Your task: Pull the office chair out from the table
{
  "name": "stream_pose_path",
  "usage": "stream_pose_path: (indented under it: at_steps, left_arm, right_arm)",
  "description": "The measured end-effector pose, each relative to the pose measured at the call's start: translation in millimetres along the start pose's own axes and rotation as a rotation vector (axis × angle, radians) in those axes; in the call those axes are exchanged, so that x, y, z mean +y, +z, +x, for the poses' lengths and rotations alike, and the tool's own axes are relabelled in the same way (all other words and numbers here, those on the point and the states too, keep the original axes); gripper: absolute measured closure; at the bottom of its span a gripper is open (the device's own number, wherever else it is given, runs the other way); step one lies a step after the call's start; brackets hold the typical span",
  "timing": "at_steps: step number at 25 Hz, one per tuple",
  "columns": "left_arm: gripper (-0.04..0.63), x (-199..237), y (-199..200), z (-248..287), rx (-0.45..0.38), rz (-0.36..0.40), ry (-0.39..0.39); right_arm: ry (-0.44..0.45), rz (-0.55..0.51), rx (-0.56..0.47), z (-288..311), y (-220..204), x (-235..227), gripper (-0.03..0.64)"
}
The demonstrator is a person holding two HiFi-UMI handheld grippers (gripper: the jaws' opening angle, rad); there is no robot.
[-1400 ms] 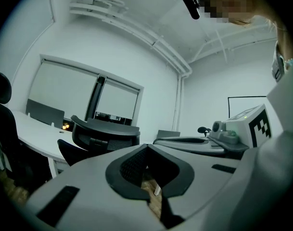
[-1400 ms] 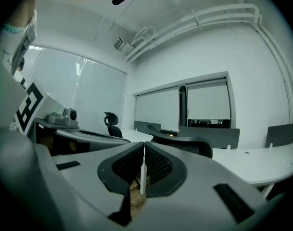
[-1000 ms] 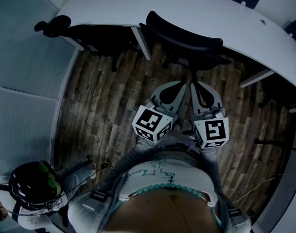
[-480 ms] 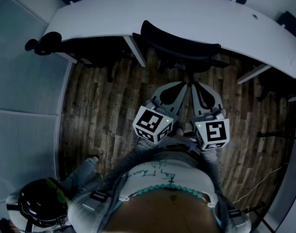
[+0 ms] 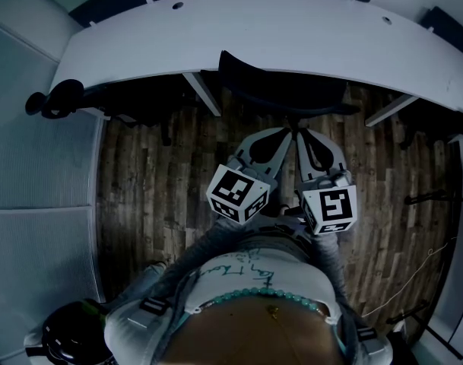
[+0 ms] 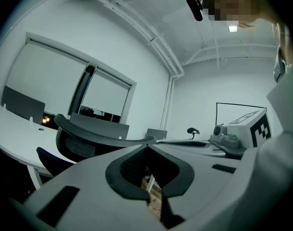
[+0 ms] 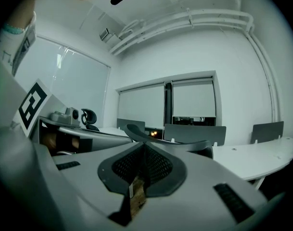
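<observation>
Office chair (image 5: pixel 283 90): we see it tucked under the white table (image 5: pixel 292 29), its backrest toward us.
Left hand-held gripper (image 5: pixel 286 131): jaws pressed together with nothing between them, tip just short of the backrest.
Right hand-held gripper (image 5: pixel 300 132): jaws likewise closed and empty, just beside the left one, pointing at the same backrest.
Floor (image 5: pixel 163 173): we stand on wood planks.

The office chair's (image 5: pixel 280 82) seat hides under the surface (image 5: pixel 292 33). The bottom edge cuts off a dark round object (image 5: pixel 71 342).
</observation>
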State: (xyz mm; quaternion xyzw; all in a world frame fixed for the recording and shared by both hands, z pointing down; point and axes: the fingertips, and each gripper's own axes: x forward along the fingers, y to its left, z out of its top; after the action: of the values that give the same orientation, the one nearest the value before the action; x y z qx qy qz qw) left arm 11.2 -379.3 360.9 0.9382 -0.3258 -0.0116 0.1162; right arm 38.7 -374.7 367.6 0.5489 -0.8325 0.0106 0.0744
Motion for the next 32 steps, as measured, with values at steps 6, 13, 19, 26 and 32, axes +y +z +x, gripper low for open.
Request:
stream_pose_path:
  at_steps: [6,13,19,26,32]
  left_arm:
    - [0.584,20.1,2.6,9.1,0.016,-0.013,-0.061]
    - [0.584,37.8,0.3,14.4,0.045,-0.013,-0.133]
    - [0.584,48.7,-0.5,12.9,0.047,-0.065,-0.192]
    - [0.584,57.7,-1.6,4.5,0.049,-0.072,-0.245]
    - [0.584,71.9,1.3,1.7,0.045,-0.092,-0.239]
  right_arm:
    - [-0.046,0.040,0.008,19.7,-2.1,-0.5,0.597]
    - [-0.120,0.065,0.014,35.5,-6.5,-0.6,0.597]
    - [-0.179,0.121,0.017,38.6,-17.4,-2.3,0.597]
    - [-0.236,0.126,0.025,44.4,-21.3,2.6,0.597]
    - [-0.249,0.196,0.000,47.5,-20.6,3.7,0.597]
